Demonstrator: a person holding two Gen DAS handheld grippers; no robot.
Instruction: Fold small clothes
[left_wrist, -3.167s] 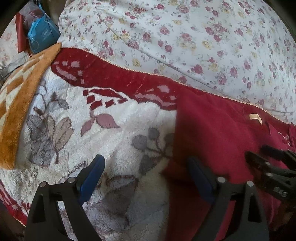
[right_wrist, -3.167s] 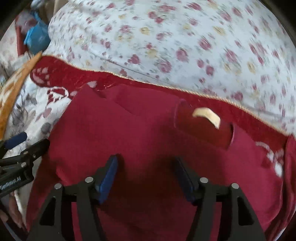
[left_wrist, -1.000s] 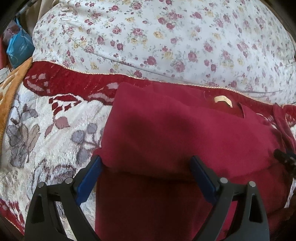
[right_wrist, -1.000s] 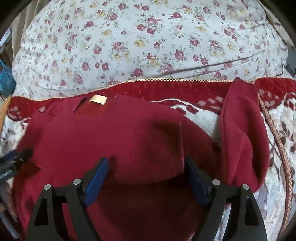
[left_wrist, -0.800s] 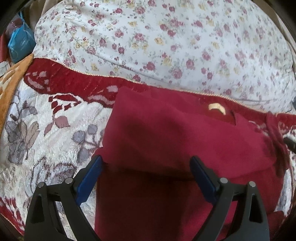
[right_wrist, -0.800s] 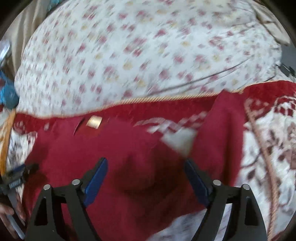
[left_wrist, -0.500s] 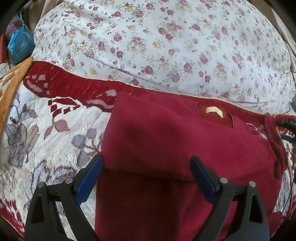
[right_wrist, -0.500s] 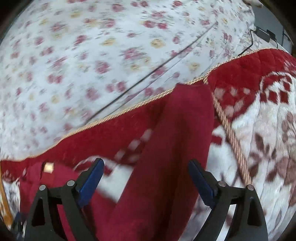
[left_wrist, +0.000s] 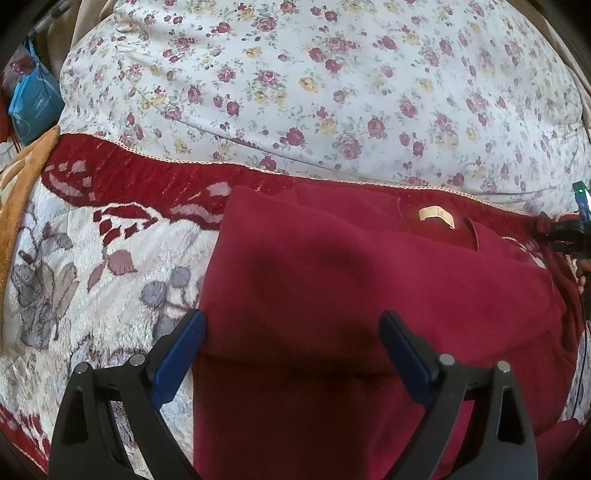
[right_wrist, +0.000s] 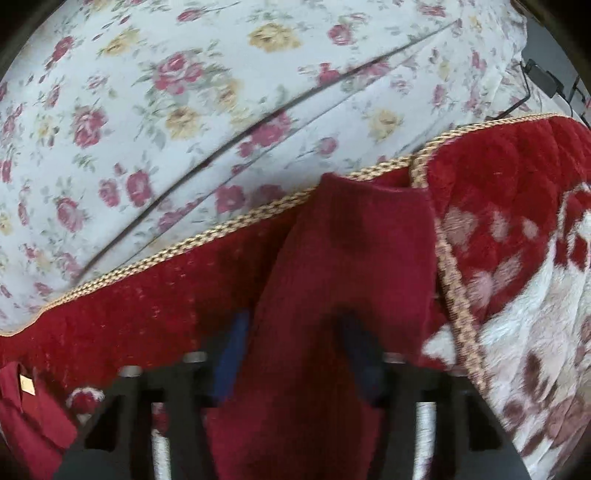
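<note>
A small dark red sweater (left_wrist: 369, 288) lies on a plush red and white blanket (left_wrist: 92, 266), its collar with a tan label (left_wrist: 436, 215) toward the back. My left gripper (left_wrist: 291, 332) is open over the sweater's folded left side, holding nothing. In the right wrist view my right gripper (right_wrist: 291, 332) has its blue pads on both sides of the sweater's right sleeve (right_wrist: 343, 258), which runs up to the blanket's braided edge. The fingers are blurred and half closed around the sleeve; a firm grip cannot be made out. The right gripper also shows at the far right of the left wrist view (left_wrist: 569, 232).
A big floral white duvet (left_wrist: 332, 81) fills the back. An orange blanket (left_wrist: 22, 192) and a blue bag (left_wrist: 33, 103) lie at the far left. A cable and adapter (right_wrist: 543, 81) lie beyond the blanket at the back right.
My right gripper swung right from the sweater's body to the right sleeve, moved in close, and its fingers narrowed around the sleeve. My left gripper stayed open over the folded left side.
</note>
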